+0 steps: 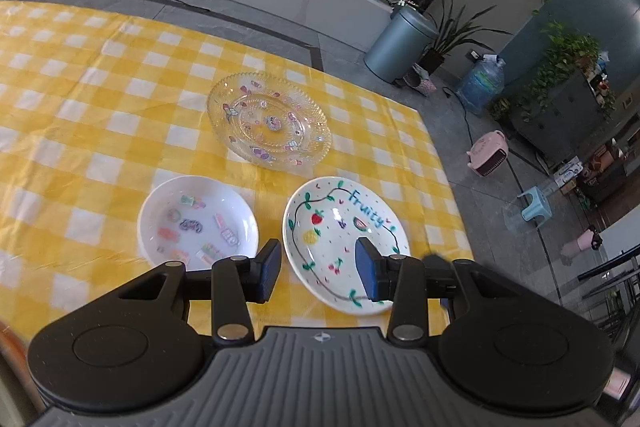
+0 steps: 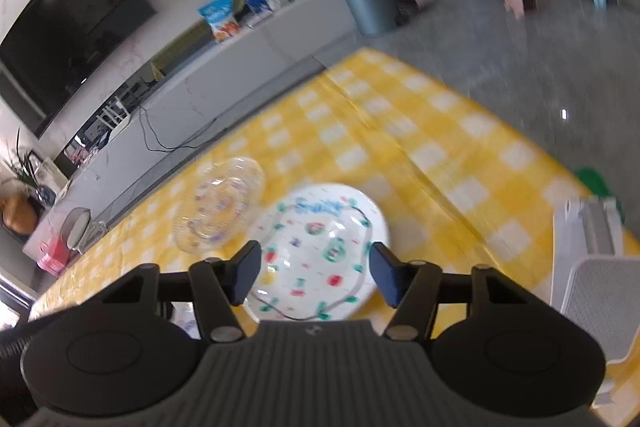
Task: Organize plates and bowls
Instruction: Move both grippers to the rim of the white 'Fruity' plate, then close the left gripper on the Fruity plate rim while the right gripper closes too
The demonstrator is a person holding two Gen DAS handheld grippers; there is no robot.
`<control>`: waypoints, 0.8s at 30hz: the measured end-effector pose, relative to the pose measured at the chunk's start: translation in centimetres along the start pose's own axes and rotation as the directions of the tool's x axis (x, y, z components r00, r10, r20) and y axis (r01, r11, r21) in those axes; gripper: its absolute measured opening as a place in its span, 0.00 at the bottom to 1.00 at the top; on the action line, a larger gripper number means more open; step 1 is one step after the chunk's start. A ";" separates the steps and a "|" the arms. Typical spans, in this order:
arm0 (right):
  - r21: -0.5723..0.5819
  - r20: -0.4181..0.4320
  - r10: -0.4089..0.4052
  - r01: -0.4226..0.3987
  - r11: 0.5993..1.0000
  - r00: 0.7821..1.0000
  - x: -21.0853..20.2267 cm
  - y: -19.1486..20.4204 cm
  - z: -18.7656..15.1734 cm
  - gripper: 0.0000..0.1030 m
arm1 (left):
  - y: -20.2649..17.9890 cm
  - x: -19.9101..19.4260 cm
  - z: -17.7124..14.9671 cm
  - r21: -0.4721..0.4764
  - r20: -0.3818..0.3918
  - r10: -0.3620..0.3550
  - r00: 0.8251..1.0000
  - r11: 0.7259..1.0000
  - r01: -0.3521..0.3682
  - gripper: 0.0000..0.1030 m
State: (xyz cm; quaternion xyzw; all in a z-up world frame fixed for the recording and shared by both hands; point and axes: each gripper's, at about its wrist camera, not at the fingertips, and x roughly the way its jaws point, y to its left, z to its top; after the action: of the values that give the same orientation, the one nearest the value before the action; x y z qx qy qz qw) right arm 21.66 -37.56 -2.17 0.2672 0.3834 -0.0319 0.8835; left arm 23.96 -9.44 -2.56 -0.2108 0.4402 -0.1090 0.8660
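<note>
Three dishes lie on the yellow checked tablecloth. Farthest away is a clear glass plate with stickers, and nearer on the left is a small white bowl with stickers. To the right of the bowl is a white plate painted with fruit and the word "Fruity". My left gripper hangs open over that plate's near left rim, holding nothing. The right wrist view is blurred. It shows the fruit plate under my open right gripper, which is empty, and the glass plate to the left.
A white slatted rack stands on the table at the right. The table's right edge drops to a grey floor with a grey bin, potted plants, a water jug and a pink heater.
</note>
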 end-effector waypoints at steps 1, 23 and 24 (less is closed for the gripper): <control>0.014 -0.006 0.004 -0.003 1.000 1.000 0.4 -0.7 0.1 0.53 | 0.0 0.6 0.1 -0.001 -0.003 0.010 1.000 1.000 -0.010 0.45; 0.170 -0.071 0.042 -0.029 0.985 0.997 5.4 -5.8 0.8 0.29 | 0.1 8.8 1.7 0.039 -0.042 0.130 0.991 0.991 -0.129 0.34; 0.174 -0.074 0.047 -0.034 0.984 0.996 5.6 -5.9 0.8 0.27 | 0.2 9.0 1.6 0.037 -0.048 0.131 0.990 0.991 -0.129 0.32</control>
State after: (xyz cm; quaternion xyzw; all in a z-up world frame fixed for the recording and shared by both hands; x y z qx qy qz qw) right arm 24.60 -42.19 -8.24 0.3513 0.4080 -0.0366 0.8419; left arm 30.56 -12.22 -8.21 -0.1644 0.4728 -0.0649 0.8633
